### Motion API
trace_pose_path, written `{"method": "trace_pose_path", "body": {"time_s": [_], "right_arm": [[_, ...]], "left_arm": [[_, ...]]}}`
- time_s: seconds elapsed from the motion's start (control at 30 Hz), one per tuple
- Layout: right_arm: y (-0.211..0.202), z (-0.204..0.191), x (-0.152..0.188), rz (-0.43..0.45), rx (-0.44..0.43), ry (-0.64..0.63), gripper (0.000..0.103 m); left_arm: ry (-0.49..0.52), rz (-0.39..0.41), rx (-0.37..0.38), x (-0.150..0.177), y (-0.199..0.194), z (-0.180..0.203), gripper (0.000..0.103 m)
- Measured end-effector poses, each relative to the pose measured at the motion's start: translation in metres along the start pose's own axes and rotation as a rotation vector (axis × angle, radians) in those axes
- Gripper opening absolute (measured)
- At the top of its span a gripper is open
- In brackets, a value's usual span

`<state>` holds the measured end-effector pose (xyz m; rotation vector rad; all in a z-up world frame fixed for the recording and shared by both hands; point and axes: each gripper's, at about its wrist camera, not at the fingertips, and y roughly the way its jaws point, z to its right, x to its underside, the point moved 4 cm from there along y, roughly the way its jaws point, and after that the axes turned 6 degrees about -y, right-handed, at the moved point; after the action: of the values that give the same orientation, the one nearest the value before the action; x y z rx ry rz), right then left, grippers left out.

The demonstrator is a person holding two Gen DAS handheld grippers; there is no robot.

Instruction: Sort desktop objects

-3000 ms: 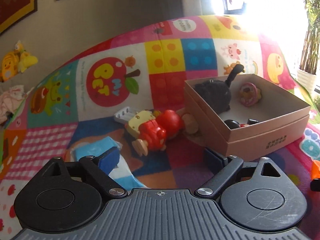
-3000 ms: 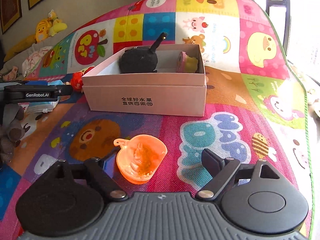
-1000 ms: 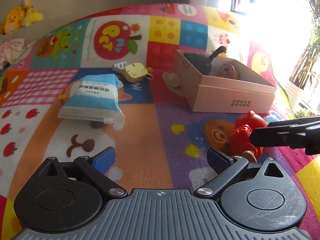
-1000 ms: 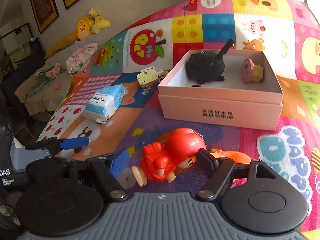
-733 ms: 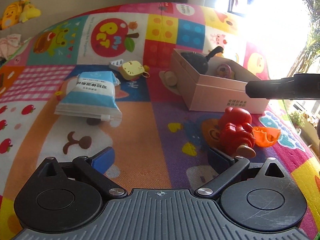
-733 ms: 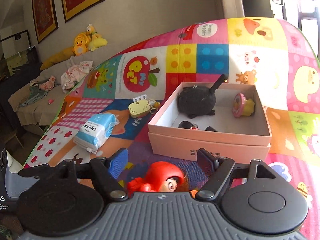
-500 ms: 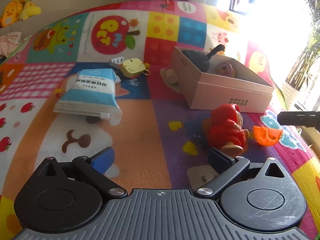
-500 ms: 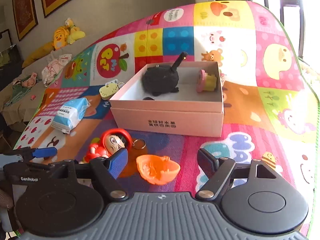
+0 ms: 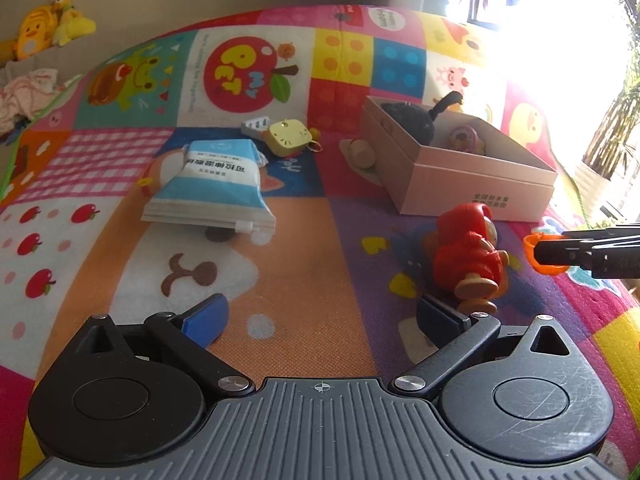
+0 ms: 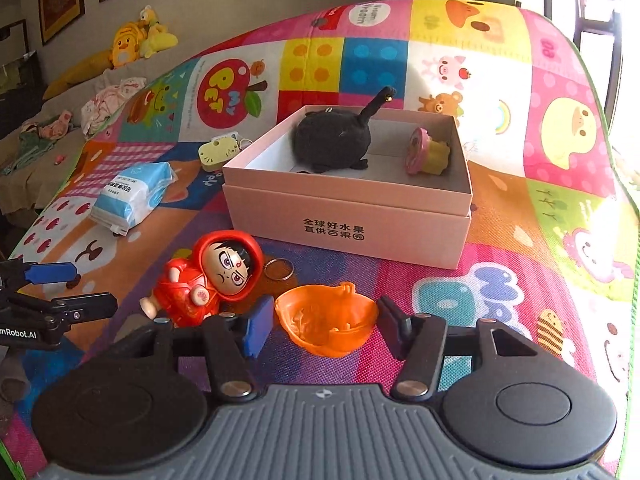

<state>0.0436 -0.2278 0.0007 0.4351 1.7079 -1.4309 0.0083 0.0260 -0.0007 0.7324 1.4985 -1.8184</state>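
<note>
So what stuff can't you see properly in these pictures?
- Pink box, left wrist view: its near wall hides the floor inside.
- Orange bowl, left wrist view: mostly behind the right gripper's fingers.
- Box print, right wrist view: too small to read.
- Window, both views: washed out by glare.

Right gripper (image 10: 326, 326) jaws half-closed; left gripper (image 9: 320, 318) jaws wide.
</note>
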Motion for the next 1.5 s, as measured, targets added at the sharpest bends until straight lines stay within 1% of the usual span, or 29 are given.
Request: {"method": "trace_pose_path", "body": {"time_s": [0.07,0.17,0.23,0.3,0.33,0.43,0.5,0.57,0.63,0.7,0.77,0.83,0.9,0.97,1.03,1.07,1.1,1.13,1.2,1.23,1.3,1.37,1.47,1.5], "right_arm": [[-0.012,-0.005,-0.008,0.032,-0.036,0.009,0.056],[-0.03,-0.031,-0.025,0.091,-0.142,-0.039,0.056],[-0.029,-0.058,-0.031,0.085,-0.234,-0.08,0.056],[-0.02,-0.089,-0.031,0.06,-0.313,-0.129,0.056],[-0.014,-0.104,-0.029,0.048,-0.335,-0.161,0.056],[0.005,-0.138,-0.018,0.028,-0.34,-0.268,0.057],[0.014,-0.144,-0.013,-0.003,-0.321,-0.292,0.057],[0.012,-0.135,-0.013,-0.006,-0.312,-0.266,0.057],[-0.001,-0.116,-0.017,0.019,-0.312,-0.21,0.064],[-0.016,-0.091,-0.023,0.058,-0.297,-0.124,0.076],[-0.022,-0.064,-0.026,0.064,-0.275,-0.015,0.078],[-0.015,-0.038,-0.027,0.038,-0.244,0.097,0.078],[0.004,-0.02,-0.023,-0.023,-0.227,0.207,0.078],[0.024,-0.012,-0.018,-0.08,-0.259,0.295,0.078],[0.043,-0.014,-0.014,-0.12,-0.306,0.36,0.077],[0.049,-0.016,-0.013,-0.134,-0.322,0.378,0.072],[0.055,-0.02,-0.013,-0.146,-0.344,0.385,0.064],[0.058,-0.023,-0.014,-0.154,-0.352,0.382,0.061],[0.061,-0.029,-0.015,-0.161,-0.355,0.367,0.046],[0.059,-0.029,-0.015,-0.162,-0.366,0.366,0.046],[0.052,-0.024,-0.015,-0.154,-0.339,0.354,0.046],[0.04,-0.014,-0.013,-0.131,-0.294,0.331,0.042],[0.021,0.007,-0.007,-0.113,-0.218,0.307,0.042],[0.013,0.017,-0.004,-0.105,-0.176,0.289,0.042]], "left_arm": [[-0.014,0.017,-0.02,-0.004,-0.003,-0.008,0.103],[-0.035,0.053,-0.063,-0.012,-0.009,-0.024,0.103],[-0.059,0.071,-0.092,-0.017,-0.013,-0.035,0.103],[-0.079,0.081,-0.116,-0.019,-0.016,-0.045,0.103],[-0.09,0.084,-0.13,-0.02,-0.017,-0.05,0.103],[-0.116,0.084,-0.154,-0.02,-0.02,-0.061,0.103],[-0.123,0.077,-0.153,-0.017,-0.02,-0.064,0.103],[-0.12,0.068,-0.143,-0.014,-0.02,-0.063,0.103],[-0.116,0.056,-0.128,-0.01,-0.018,-0.061,0.103],[-0.113,0.048,-0.115,-0.008,-0.014,-0.057,0.103],[-0.113,0.042,-0.099,-0.006,-0.011,-0.053,0.103],[-0.11,0.04,-0.082,-0.006,-0.009,-0.048,0.103],[-0.101,0.038,-0.065,-0.005,-0.009,-0.042,0.103],[-0.086,0.033,-0.042,-0.004,-0.009,-0.034,0.103],[-0.064,0.023,-0.015,-0.001,-0.009,-0.026,0.103],[-0.051,0.018,-0.003,0.0,-0.009,-0.022,0.103],[-0.035,0.014,0.013,0.001,-0.009,-0.017,0.103],[-0.022,0.012,0.027,0.003,-0.009,-0.013,0.103],[0.001,0.006,0.054,0.004,-0.009,-0.005,0.103],[0.012,0.004,0.067,0.005,-0.009,-0.002,0.103],[0.038,0.001,0.087,0.006,-0.01,0.006,0.103],[0.069,0.001,0.107,0.008,-0.011,0.015,0.103],[0.122,0.001,0.131,0.01,-0.011,0.029,0.103],[0.138,0.001,0.138,0.01,-0.011,0.033,0.103]]}}
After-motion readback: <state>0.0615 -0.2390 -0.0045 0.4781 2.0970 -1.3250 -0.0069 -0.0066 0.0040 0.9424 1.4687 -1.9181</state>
